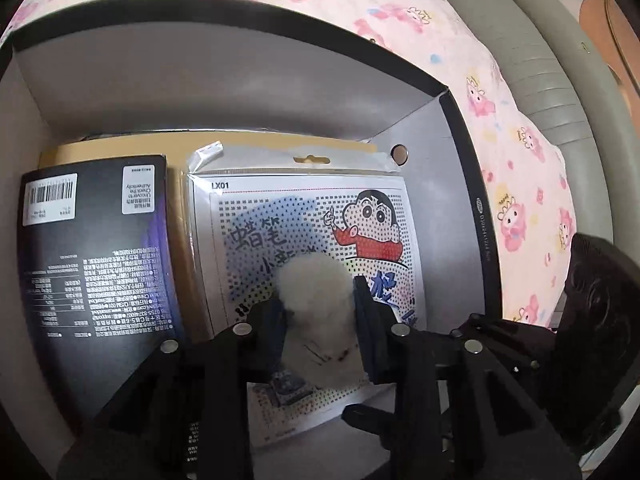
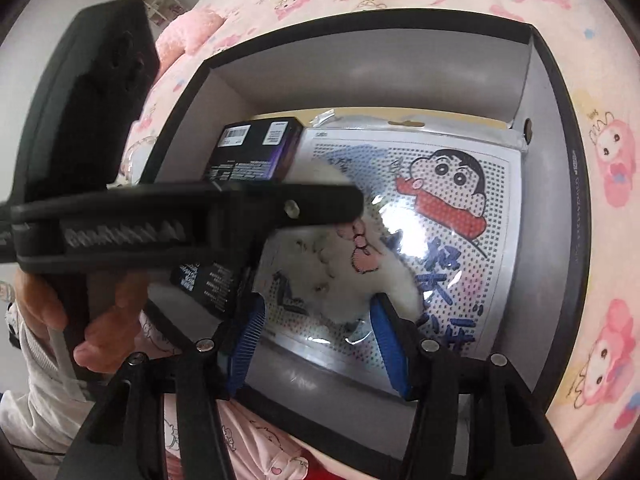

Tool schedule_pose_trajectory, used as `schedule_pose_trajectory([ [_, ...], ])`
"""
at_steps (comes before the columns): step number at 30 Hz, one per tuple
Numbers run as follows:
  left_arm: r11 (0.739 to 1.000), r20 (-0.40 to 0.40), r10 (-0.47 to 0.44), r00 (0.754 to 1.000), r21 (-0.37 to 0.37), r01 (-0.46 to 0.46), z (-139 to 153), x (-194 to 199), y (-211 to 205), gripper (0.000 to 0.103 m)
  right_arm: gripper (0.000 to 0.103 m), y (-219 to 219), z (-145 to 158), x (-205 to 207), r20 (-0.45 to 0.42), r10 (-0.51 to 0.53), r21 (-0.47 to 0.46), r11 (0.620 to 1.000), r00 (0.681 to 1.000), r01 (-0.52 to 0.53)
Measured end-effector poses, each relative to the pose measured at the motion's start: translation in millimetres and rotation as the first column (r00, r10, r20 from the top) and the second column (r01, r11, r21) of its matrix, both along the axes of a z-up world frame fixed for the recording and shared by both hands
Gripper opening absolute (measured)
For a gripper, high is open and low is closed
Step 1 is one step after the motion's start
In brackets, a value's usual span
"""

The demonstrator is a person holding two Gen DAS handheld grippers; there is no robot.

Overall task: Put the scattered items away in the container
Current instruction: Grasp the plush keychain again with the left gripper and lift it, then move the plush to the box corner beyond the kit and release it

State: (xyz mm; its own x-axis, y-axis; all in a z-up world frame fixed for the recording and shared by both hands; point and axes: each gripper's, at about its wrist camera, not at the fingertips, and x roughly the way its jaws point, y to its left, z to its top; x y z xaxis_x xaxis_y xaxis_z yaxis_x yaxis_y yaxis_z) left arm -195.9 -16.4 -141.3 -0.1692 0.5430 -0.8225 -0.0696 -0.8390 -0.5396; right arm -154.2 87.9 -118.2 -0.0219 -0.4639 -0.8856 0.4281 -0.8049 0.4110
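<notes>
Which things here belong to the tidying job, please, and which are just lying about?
Job:
box
white plush toy, clamped in the left gripper
black carton
cartoon bead kit
right gripper, open

Just lying about:
pink patterned sheet
pink cushion

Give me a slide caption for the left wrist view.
Left gripper clamps a fluffy white plush toy above a cartoon bead-art packet inside the grey-lined box.

Container (image 1: 460, 128): black rim, pale grey inner walls.
Plush toy (image 2: 340, 272): white fluff with pink paw marks.
Bead-art sheet (image 1: 384, 216): dotted cartoon boy in red, blue lettering at 5 o'clock.
Black box (image 1: 96, 248): white text, barcode label.
Bedsheet (image 1: 520, 184): pink with cartoon figures.
Right gripper's pads (image 2: 390, 344): blue, ribbed.
</notes>
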Motion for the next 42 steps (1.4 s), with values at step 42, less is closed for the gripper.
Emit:
schedule_pose_trajectory([
  [42, 0.982, 0.062, 0.188, 0.98, 0.02, -0.189, 18, 22, -67, 0.027, 0.036, 5, 1, -54, 0.161, -0.157, -0.048, 0.985, 0.974, 0.166],
])
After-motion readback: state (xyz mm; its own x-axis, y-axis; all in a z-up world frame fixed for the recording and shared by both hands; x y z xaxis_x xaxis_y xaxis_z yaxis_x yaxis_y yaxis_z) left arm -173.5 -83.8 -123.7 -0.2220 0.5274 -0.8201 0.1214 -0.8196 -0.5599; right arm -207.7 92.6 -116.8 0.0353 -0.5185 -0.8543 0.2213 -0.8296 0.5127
